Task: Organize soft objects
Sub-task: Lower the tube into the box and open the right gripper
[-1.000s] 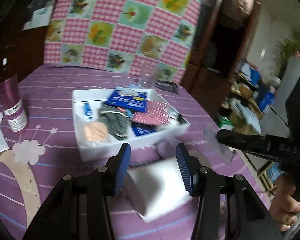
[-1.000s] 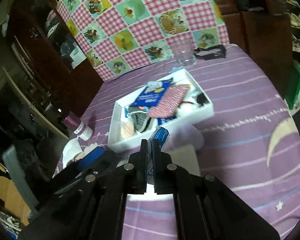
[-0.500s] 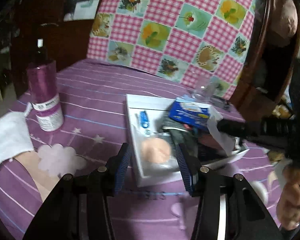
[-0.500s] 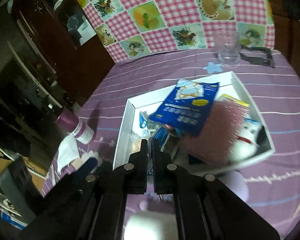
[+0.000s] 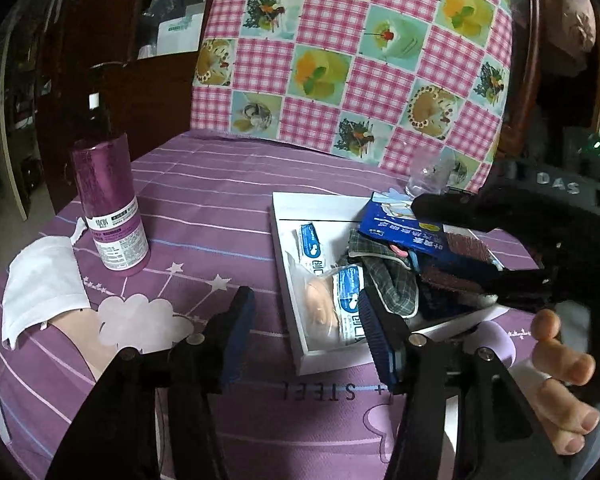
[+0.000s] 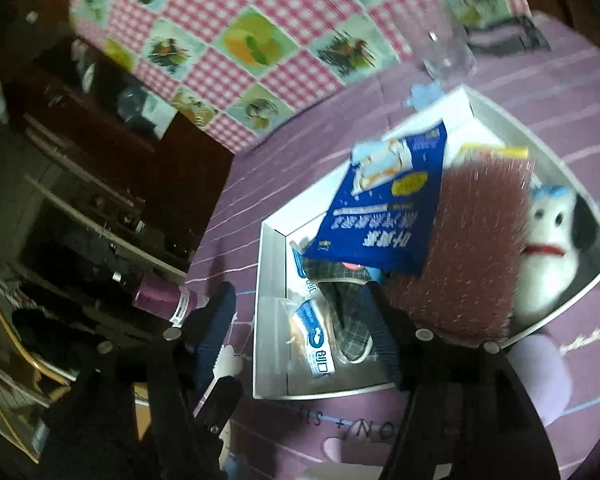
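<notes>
Both tools opening, seemingly empty, over the white box.

Two wrist cameras, both looking down at a slant onto one table.

The left wrist view looks along its own fingers over the near left corner of the white box, close to it, toward the checked cushion. The right wrist view looks from above the same box, rolled sideways. Both views share the box, the purple bottle and the cushion.
</notes>
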Motion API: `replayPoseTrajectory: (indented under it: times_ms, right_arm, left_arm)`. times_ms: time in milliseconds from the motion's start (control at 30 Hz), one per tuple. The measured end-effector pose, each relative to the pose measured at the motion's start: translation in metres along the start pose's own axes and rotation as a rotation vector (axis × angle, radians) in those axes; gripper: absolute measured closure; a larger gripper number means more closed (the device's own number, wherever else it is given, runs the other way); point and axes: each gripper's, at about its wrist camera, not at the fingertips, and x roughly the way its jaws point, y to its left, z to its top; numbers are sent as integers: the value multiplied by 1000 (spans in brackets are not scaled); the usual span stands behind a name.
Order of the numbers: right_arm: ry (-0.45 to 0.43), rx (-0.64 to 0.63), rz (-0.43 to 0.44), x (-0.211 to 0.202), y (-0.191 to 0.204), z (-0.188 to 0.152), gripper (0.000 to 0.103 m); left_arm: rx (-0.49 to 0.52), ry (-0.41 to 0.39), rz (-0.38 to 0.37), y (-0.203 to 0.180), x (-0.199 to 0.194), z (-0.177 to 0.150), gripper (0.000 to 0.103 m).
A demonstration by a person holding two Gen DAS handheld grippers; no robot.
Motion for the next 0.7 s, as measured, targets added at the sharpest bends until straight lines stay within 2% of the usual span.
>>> replayPoseTrajectory:
  times_ms: [100, 167, 267, 400, 500, 600, 700]
  right_arm:
    - [-21, -31, 5, -10, 4, 0, 35]
    - [-59, -47, -5, -15, 3, 2, 35]
    - [-78, -145, -83, -21, 8, 1, 35]
    - [-22, -291, -202, -24, 12, -5, 35]
    - [-30, -274, -237, -35, 5, -9, 35]
    - [-53, -267, -308, -47, 0, -12, 35]
    - [-109, -333, -376, -62, 1, -22, 35]
  left_arm:
    - [9, -10, -16, -3, -2, 0, 38]
    - [17, -22, -9, -5, -5, -1, 37]
    - [20, -32, -5, -5, -6, -1, 36]
    - [26, -32, -8, -6, -6, -1, 33]
    - [35, -56, -20, -10, -10, -2, 22]
    - [35, -74, -29, -12, -13, -3, 22]
    - [41, -81, -32, -14, -15, -3, 22]
